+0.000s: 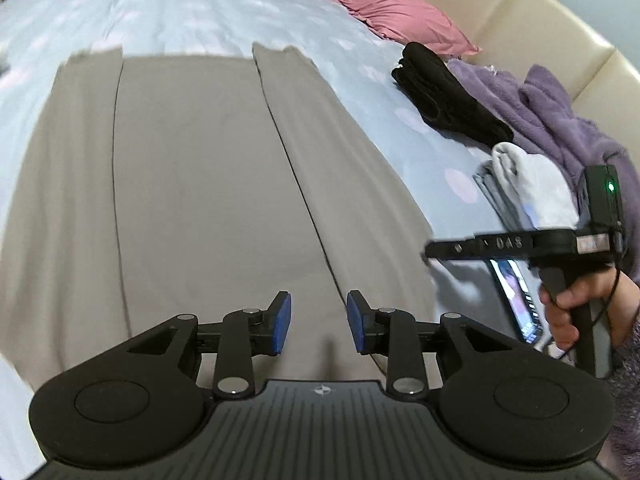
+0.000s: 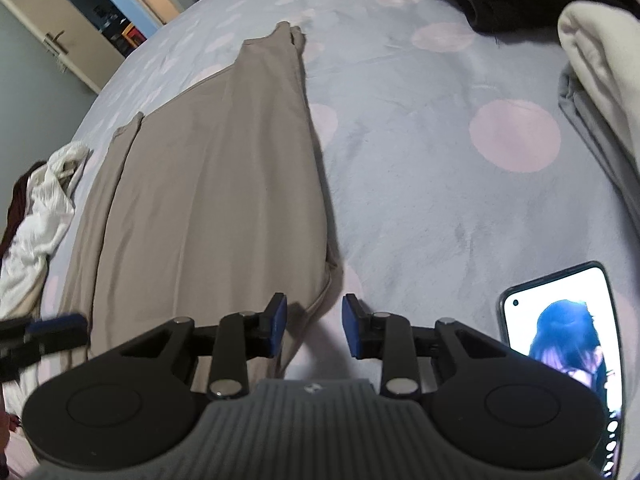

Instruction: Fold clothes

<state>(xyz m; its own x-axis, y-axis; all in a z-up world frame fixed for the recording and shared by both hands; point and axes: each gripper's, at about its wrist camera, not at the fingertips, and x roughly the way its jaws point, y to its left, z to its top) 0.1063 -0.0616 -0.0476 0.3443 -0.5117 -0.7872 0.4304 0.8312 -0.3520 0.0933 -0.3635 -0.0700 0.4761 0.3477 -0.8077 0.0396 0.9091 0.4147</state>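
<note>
A taupe garment [image 1: 192,184] lies flat on the light blue bedspread [image 1: 168,8], with both long sides folded inward. My left gripper [image 1: 319,322] is open and empty just above its near end. My right gripper [image 2: 313,326] is open and empty over the garment's near right corner [image 2: 320,296]. The same garment [image 2: 208,184] stretches away in the right wrist view. The right gripper also shows from the side in the left wrist view [image 1: 430,249], off the garment's right edge. The left gripper's fingertips [image 2: 60,326] show blurred at the left in the right wrist view.
A black folded garment [image 1: 448,96], a white and grey folded stack [image 1: 528,184], a purple fleece [image 1: 568,120] and a pink pillow [image 1: 400,12] lie to the right. A lit phone [image 2: 568,344] lies on the bedspread [image 2: 420,168]. A crumpled white garment [image 2: 36,224] lies at the left.
</note>
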